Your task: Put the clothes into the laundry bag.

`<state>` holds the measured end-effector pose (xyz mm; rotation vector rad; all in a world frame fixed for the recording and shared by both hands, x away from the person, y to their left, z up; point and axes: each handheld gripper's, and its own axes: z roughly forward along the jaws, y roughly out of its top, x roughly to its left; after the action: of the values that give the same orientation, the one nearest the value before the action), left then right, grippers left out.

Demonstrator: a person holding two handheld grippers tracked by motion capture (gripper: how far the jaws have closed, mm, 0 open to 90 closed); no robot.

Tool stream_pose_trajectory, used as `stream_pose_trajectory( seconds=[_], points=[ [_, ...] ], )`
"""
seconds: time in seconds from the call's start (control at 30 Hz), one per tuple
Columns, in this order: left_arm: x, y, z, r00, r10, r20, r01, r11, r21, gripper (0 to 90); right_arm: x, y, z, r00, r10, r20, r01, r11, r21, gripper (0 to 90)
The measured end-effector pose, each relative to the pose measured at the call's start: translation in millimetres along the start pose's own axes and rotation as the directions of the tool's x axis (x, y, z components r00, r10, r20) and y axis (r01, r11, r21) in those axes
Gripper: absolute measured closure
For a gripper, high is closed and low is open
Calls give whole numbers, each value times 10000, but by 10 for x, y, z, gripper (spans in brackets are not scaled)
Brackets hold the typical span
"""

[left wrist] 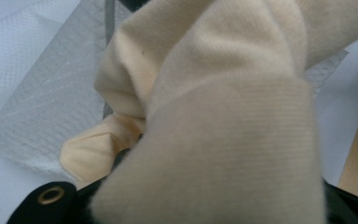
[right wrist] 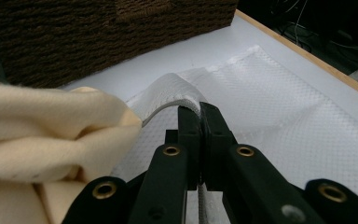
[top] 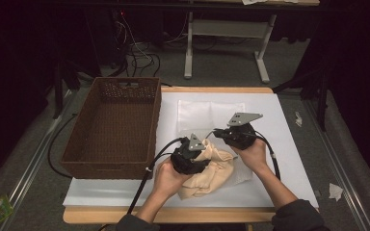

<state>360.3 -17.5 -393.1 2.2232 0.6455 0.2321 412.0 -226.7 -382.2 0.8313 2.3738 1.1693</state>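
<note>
A cream cloth (top: 217,171) lies bunched on a white mesh bag (top: 207,113) spread over the white table top. My left gripper (top: 203,161) is buried in the cloth from the left. In the left gripper view the cloth (left wrist: 223,116) bulges over and between the jaws, and one black finger (left wrist: 51,198) peeks out at the bottom. My right gripper (top: 218,133) points left at the bag's near edge. Its jaws (right wrist: 199,109) are shut on a raised fold of the mesh bag (right wrist: 270,93), right beside the cloth (right wrist: 51,130).
A brown woven basket (top: 111,168) stands on the left of the table, close to the cloth; its wall (right wrist: 98,37) fills the back of the right gripper view. The wooden table edge (top: 173,215) runs along the front. Cables and a table frame (top: 189,53) lie on the floor behind.
</note>
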Motion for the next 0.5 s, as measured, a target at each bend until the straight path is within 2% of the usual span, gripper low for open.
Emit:
stream_pose_trajectory(
  seconds=[0.17,0.33,0.5],
  points=[
    [-31,22,49,9998,197,20,-198,9996,197,637,12,20,6,10000,-57,-53,57,10000,1,891],
    [21,28,152,9998,-191,-14,191,9987,468,638,52,53,-28,9998,-197,-91,196,9997,-153,891],
    [35,33,240,9990,-400,-188,414,9961,780,638,74,62,-61,9996,-261,-135,258,9994,-210,891]
  ],
)
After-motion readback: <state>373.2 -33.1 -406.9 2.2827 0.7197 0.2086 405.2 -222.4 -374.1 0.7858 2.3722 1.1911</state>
